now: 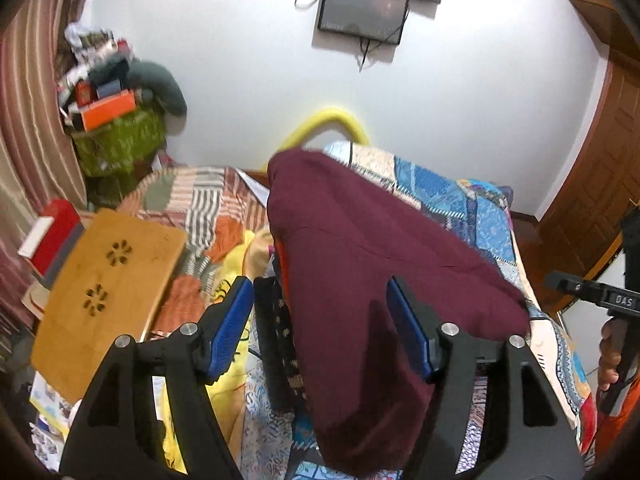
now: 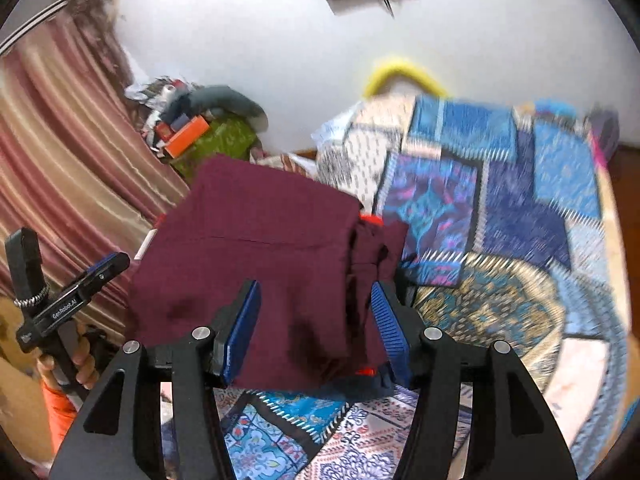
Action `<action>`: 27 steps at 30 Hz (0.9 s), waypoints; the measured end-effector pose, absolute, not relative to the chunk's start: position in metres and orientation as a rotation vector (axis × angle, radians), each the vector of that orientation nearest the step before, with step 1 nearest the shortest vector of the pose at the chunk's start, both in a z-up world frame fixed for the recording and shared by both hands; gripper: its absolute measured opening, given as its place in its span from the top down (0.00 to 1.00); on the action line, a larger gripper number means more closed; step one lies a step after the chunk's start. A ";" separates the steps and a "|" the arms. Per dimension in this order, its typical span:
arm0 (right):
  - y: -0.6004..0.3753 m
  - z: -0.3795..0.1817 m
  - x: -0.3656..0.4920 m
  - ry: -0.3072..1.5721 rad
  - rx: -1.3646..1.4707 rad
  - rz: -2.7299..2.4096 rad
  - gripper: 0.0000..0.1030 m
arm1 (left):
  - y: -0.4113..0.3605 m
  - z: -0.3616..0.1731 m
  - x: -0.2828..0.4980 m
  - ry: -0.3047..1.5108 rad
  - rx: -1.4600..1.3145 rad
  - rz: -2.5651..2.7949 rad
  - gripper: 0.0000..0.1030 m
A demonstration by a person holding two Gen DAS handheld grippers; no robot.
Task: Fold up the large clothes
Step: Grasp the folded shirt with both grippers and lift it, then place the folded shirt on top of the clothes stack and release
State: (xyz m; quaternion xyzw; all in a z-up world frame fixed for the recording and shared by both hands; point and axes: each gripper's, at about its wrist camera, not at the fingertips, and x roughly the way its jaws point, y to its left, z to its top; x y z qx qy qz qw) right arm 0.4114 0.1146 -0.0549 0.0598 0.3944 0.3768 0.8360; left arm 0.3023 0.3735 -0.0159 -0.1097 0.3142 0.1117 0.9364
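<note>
From the left wrist, the left tool [image 1: 320, 320] stands with its blue pads apart, pressing on nothing. The maroon garment [image 1: 360, 248] lies folded on the bed's patchwork quilt [image 1: 472, 208], atop a small stack of clothes, between and beyond the pads. A wooden lap tray [image 1: 108, 288] sits to the left.

From the right wrist, the right tool [image 2: 314, 324] is likewise parted and grips nothing; the maroon garment [image 2: 256, 264] lies before it on the patchwork quilt [image 2: 500, 208]. The left tool [image 2: 80, 280] shows at the left edge, in a hand [image 2: 80, 360].

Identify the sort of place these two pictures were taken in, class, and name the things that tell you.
Most likely a bedroom at home: a bed under a patchwork quilt, striped curtains, and a folded maroon garment lying on the quilt.
</note>
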 end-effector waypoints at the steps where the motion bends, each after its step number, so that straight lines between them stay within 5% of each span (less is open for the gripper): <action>1: 0.112 -0.047 0.403 0.801 0.115 0.797 0.47 | 0.368 -0.009 0.293 0.622 -0.216 0.231 0.35; 12: 0.053 0.039 0.259 0.345 0.082 0.802 0.47 | 0.266 0.078 0.164 0.286 -0.148 0.189 0.35; 22: 0.016 0.039 0.166 0.133 0.129 0.787 0.47 | 0.161 0.084 0.064 0.029 0.014 0.285 0.35; 27: 0.011 0.029 0.162 0.148 0.161 0.758 0.45 | 0.139 0.072 0.042 0.000 0.034 0.315 0.19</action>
